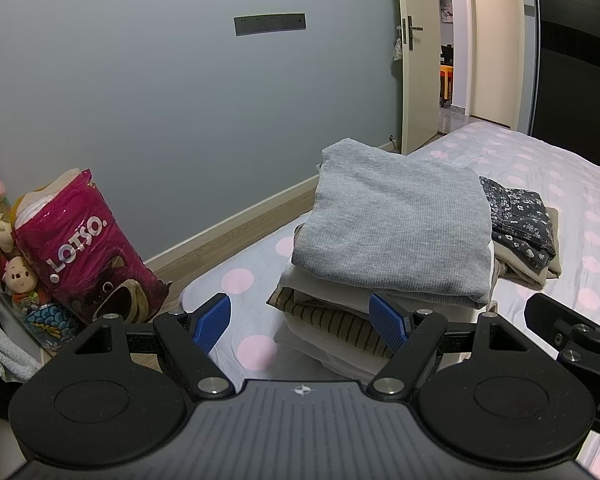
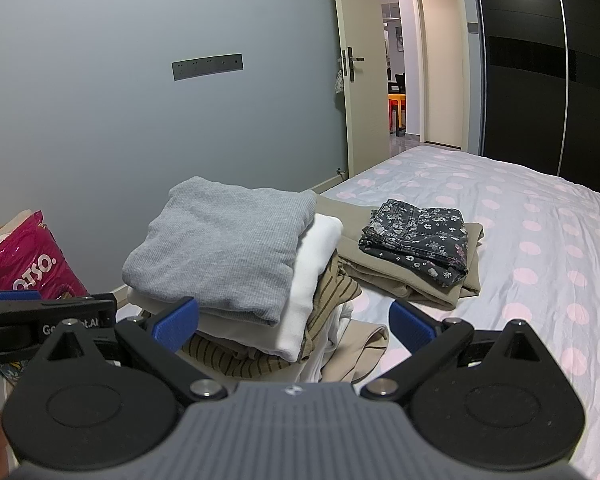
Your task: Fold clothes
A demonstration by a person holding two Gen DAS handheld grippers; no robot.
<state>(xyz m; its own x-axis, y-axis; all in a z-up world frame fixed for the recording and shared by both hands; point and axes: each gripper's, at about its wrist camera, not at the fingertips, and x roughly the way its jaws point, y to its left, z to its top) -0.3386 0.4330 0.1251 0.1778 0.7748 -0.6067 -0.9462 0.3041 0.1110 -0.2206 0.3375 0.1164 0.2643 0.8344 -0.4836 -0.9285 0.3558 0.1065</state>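
On the polka-dot bed (image 2: 540, 240) we see a stack of folded clothes (image 2: 236, 272), grey sweater (image 1: 396, 232) on top, just beyond both grippers' blue fingers (image 1: 212, 320), which stand apart, holding nothing.

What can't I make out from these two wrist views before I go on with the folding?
- Bottom of the clothes stack: right wrist view, hidden behind the right tongs; its number of garments is unclear.
- Khaki garment: left wrist view, mostly covered by the floral piece and the grey top.
- Pink bag: right wrist view, cut by the left edge.
- Any unfolded clothes: none in either view.
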